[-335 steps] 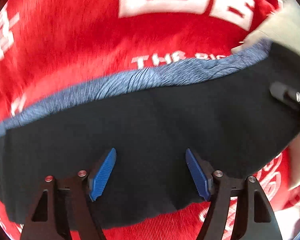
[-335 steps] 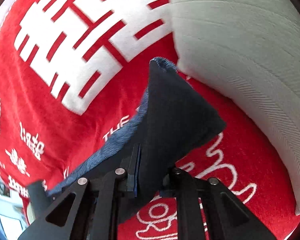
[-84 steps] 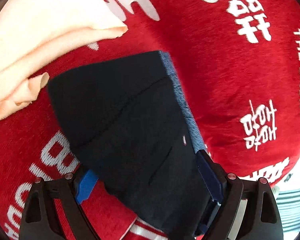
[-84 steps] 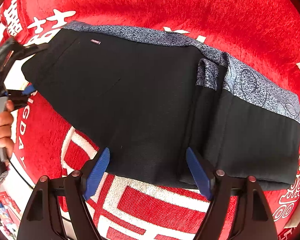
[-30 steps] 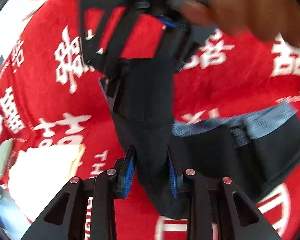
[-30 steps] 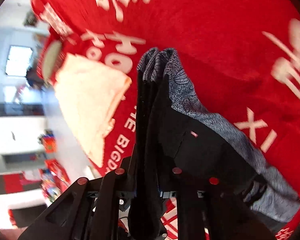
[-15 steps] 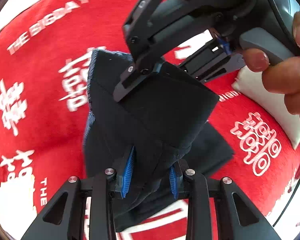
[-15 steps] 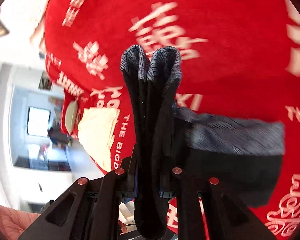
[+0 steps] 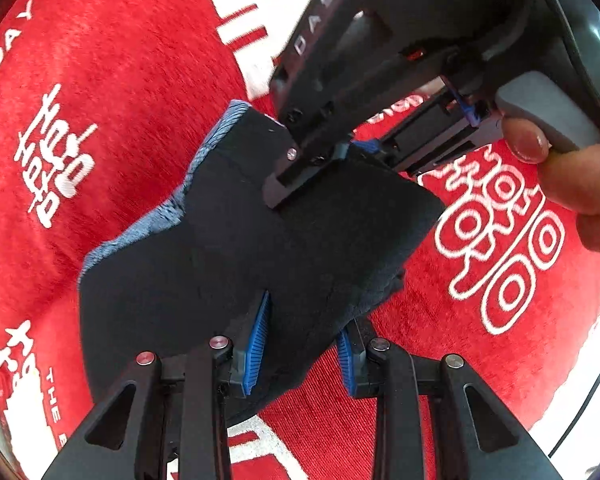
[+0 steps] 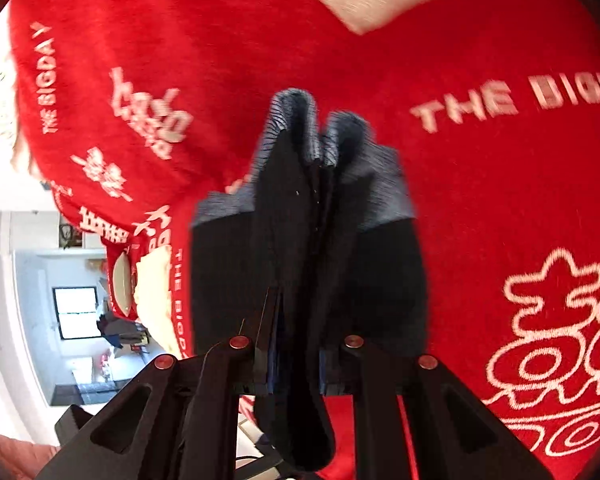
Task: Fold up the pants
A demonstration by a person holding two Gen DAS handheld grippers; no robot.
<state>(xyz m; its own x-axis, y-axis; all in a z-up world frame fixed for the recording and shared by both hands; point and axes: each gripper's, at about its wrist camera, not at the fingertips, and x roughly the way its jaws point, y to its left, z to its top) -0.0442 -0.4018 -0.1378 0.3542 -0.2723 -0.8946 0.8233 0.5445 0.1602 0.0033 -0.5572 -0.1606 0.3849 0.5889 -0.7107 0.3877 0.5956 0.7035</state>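
The dark navy pants (image 9: 236, 256) with a blue-grey patterned waistband (image 9: 168, 212) are folded into a thick bundle above the red blanket. My left gripper (image 9: 300, 340) is shut on the near edge of the bundle, blue pads pressed into the cloth. In the left wrist view my right gripper (image 9: 320, 160) comes in from the upper right, clamped on the far edge, with a person's fingers (image 9: 560, 168) on its handle. In the right wrist view my right gripper (image 10: 296, 360) is shut on the bunched pants (image 10: 308, 248), whose waistband folds (image 10: 300, 124) stick up ahead.
A red blanket (image 9: 120, 80) with white lettering and symbols covers the surface (image 10: 480, 200). A folded cream cloth (image 10: 156, 292) lies near the blanket's left edge, with a room and window beyond. A white edge (image 9: 592, 368) shows at lower right.
Both grippers have swept sideways across the blanket with the pants and rolled. The bundle now hangs lower and the right gripper looms closer in the left wrist view.
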